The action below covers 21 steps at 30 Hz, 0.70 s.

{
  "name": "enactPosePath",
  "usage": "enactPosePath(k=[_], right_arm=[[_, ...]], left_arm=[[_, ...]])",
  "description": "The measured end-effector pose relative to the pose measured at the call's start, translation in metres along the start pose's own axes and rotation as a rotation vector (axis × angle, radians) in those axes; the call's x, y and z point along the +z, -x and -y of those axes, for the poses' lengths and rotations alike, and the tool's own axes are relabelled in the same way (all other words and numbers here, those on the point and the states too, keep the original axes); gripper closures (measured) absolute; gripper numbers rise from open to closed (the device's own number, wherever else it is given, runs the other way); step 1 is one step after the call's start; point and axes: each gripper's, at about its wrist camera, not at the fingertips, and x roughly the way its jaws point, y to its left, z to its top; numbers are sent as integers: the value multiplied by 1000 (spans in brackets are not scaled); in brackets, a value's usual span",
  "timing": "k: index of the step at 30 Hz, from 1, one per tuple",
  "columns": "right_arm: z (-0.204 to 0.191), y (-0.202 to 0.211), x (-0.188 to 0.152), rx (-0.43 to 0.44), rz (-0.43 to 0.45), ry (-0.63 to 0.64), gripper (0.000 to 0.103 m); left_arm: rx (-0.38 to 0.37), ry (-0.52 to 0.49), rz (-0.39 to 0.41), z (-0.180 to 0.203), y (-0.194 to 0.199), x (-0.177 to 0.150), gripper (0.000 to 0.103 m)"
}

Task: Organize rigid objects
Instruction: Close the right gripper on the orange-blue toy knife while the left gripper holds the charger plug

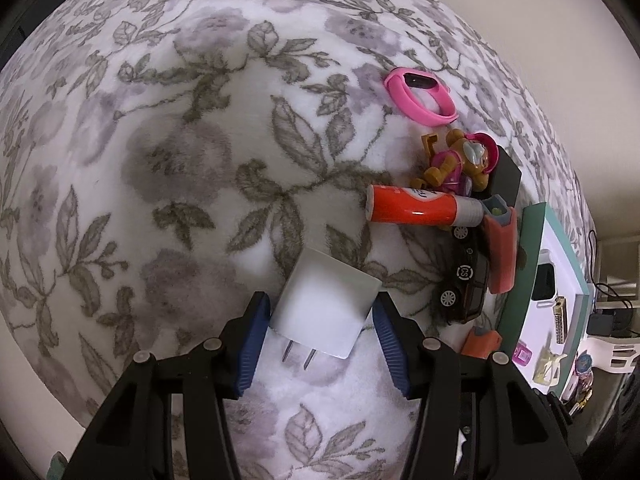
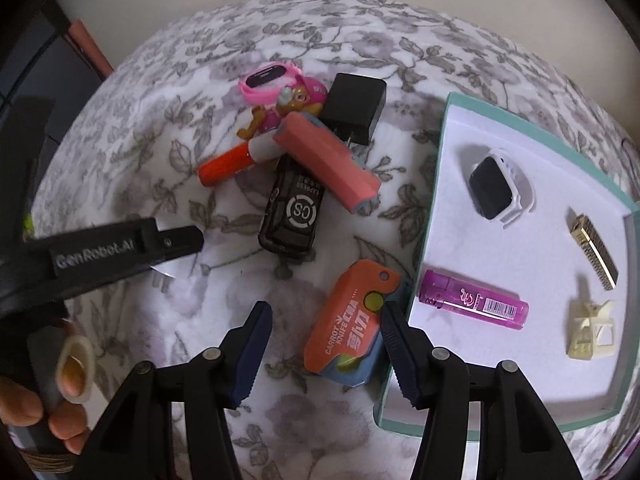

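Note:
My left gripper is open around a white plug adapter that lies on the floral blanket, prongs toward me; a narrow gap shows at each pad. My right gripper is open over an orange toy carrot knife, beside the teal tray. A pile sits beyond: orange glue stick, black toy car, pink case, black adapter, toy pup figure, pink watch band.
The teal tray holds a white smartwatch, a purple lighter, a gold harmonica and a cream hair clip. The left gripper's body and the hand holding it show at left in the right wrist view. A wall lies behind the bed.

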Motion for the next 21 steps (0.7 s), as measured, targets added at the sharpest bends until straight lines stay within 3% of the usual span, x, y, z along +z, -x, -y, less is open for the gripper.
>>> enactPosePath(k=[3, 5, 8, 13, 17, 21], right_arm=[[-2, 0, -1, 17, 6, 7, 43], [0, 2, -1, 77, 7, -12, 43], [-1, 3, 0, 159, -2, -26, 52], [-4, 11, 2, 68, 32, -4, 52], [1, 4, 2, 15, 7, -11, 52], [1, -3, 1, 29, -7, -21, 52]], left_arm=[[0, 0, 0, -2, 0, 0, 48], [-2, 2, 0, -1, 0, 0, 48], [-3, 3, 0, -1, 0, 0, 48], [5, 4, 0, 0, 0, -1, 48], [4, 4, 0, 0, 0, 0, 48], [6, 1, 0, 0, 0, 0, 48]])
